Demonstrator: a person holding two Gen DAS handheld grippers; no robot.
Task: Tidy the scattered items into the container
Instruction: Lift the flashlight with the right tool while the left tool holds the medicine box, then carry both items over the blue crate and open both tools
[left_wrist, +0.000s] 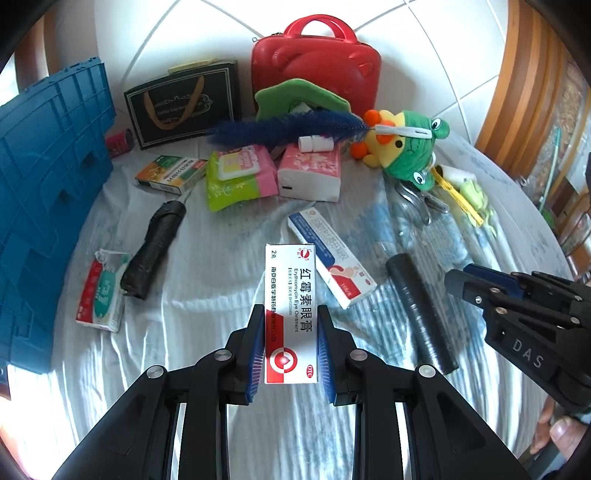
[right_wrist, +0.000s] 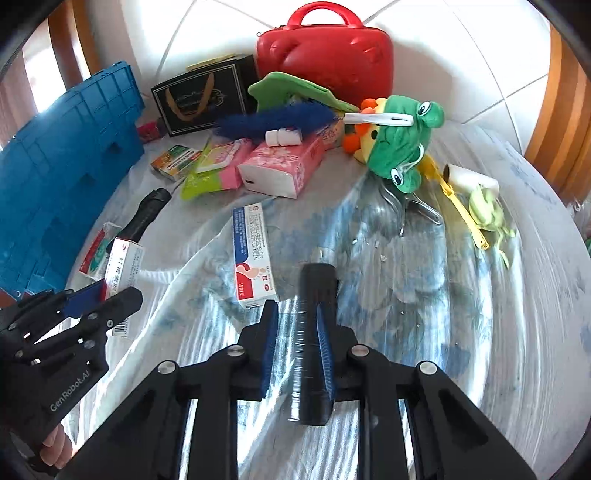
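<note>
The left gripper (left_wrist: 291, 345) is closed on a white and red eye ointment box (left_wrist: 290, 314), held lengthwise between both blue pads and raised above the sheet. The right gripper (right_wrist: 295, 350) is seen with a black roll (right_wrist: 314, 343) lying along the gap between its fingers; the right pad touches the roll, but whether the left pad bears on it cannot be told, so a firm grip is not confirmed. The container is taken to be the blue crate (left_wrist: 48, 206), which stands at the left edge of the bed; its inside is not shown in either view. Many items are recorded as loose on the sheet: a blue and white ointment box (left_wrist: 330, 258) just beside the held box, a second black roll (left_wrist: 155, 251), a tissue pack (left_wrist: 101, 291) near the crate, a pink tissue pack (left_wrist: 310, 173), a wet wipes pack (left_wrist: 240, 175), an orange and green box (left_wrist: 170, 174), a frog plush (left_wrist: 406, 147) and a blue feather (left_wrist: 288, 125). A red case (left_wrist: 314, 66) and a black gift bag (left_wrist: 184, 103) stand at the back. The step in hand is judged to be a carry, with 1 item secured in the left gripper. The next move is judged to call for travel leftward and upward over the crate wall, with release only once the box is above the opening. The right gripper's hold would need to be confirmed before any lift.
</note>
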